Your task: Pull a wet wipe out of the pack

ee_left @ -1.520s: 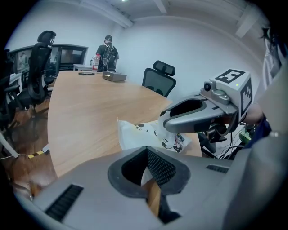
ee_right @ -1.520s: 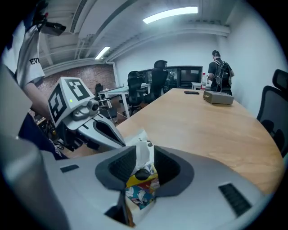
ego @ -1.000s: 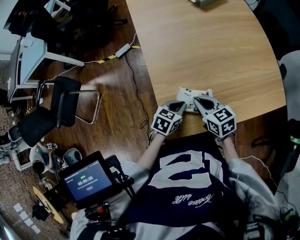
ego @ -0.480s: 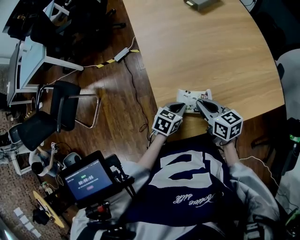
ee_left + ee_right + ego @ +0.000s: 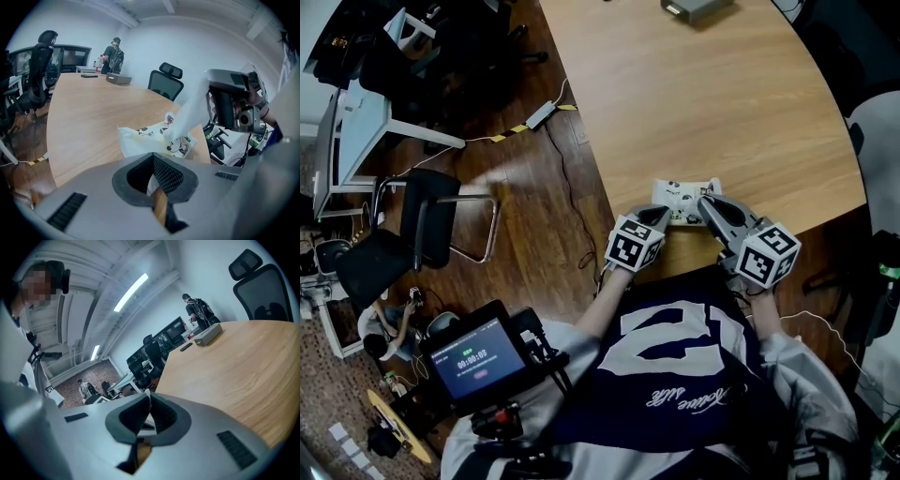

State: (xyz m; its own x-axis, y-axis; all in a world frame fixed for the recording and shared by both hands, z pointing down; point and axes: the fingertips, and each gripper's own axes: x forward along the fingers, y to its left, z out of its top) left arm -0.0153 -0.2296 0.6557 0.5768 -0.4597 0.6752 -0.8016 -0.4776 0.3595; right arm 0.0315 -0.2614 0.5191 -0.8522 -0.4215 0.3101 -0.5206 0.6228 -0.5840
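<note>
The white wet wipe pack (image 5: 682, 197) with cartoon print lies near the front edge of the wooden table (image 5: 722, 103). My left gripper (image 5: 662, 217) is shut on the pack's near edge (image 5: 140, 140) and pins it down. My right gripper (image 5: 705, 201) is raised above the pack, shut on a white wet wipe. In the left gripper view the wipe (image 5: 190, 112) stretches up from the pack's opening to the right gripper (image 5: 211, 84). In the right gripper view a white sliver of wipe (image 5: 149, 414) shows between the shut jaws.
A grey box (image 5: 694, 7) rests at the far end of the table, where a person (image 5: 112, 49) stands. An office chair (image 5: 166, 82) is behind the table. A black chair (image 5: 431, 211) and cables are on the floor at the left.
My right gripper has risen and rolled, drifting right in the head view, and it draws the wipe up out of the pack. The left gripper and the pack have stayed put.
</note>
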